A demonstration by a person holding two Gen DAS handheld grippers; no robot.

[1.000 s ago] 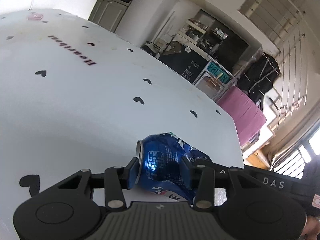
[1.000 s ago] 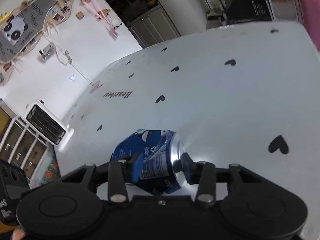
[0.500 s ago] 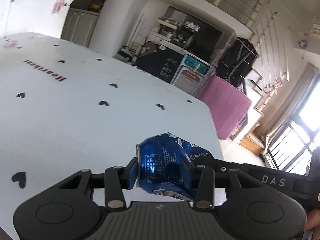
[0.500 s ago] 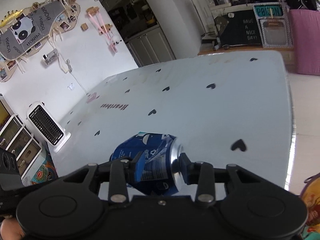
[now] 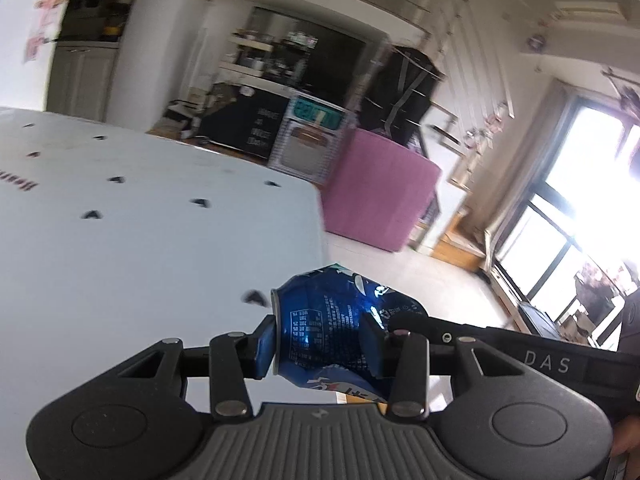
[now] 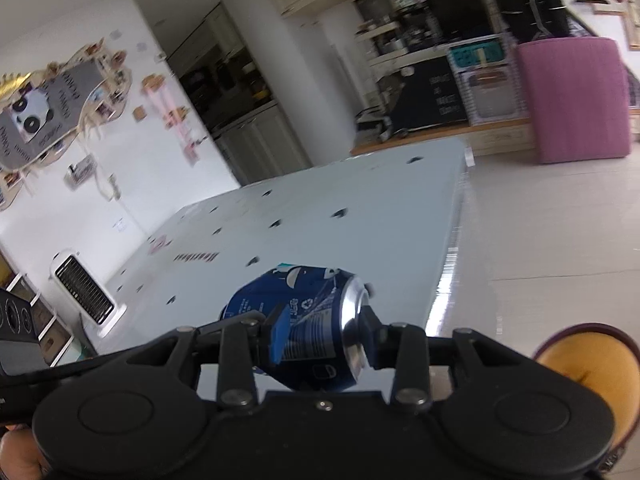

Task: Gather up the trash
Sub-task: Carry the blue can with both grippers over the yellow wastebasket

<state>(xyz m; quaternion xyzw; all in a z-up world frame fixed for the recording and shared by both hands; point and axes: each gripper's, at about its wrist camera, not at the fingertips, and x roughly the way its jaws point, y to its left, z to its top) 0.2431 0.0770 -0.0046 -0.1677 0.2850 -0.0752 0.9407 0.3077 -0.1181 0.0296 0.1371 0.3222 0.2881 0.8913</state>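
Note:
A crushed blue drink can (image 5: 324,332) hangs in the air near the edge of the white heart-print table (image 5: 120,260). My left gripper (image 5: 318,344) is shut on it, one pad against its end rim and the other on its dented side. The same can (image 6: 312,320) shows in the right wrist view, where my right gripper (image 6: 324,336) is shut on its silver-topped end. The right gripper's black body (image 5: 544,360) reaches in from the right in the left wrist view. Both views are blurred by motion.
Beyond the table's edge (image 6: 452,240) lies pale tiled floor (image 6: 540,220). A pink covered block (image 5: 380,196) stands past the table's far corner. A white heater (image 6: 80,292) sits by the wall. A yellow round thing with a dark rim (image 6: 576,364) shows at lower right.
Both grippers have lifted the can off the table and carried it towards the table's edge. More floor and room are now in view. The grips look the same.

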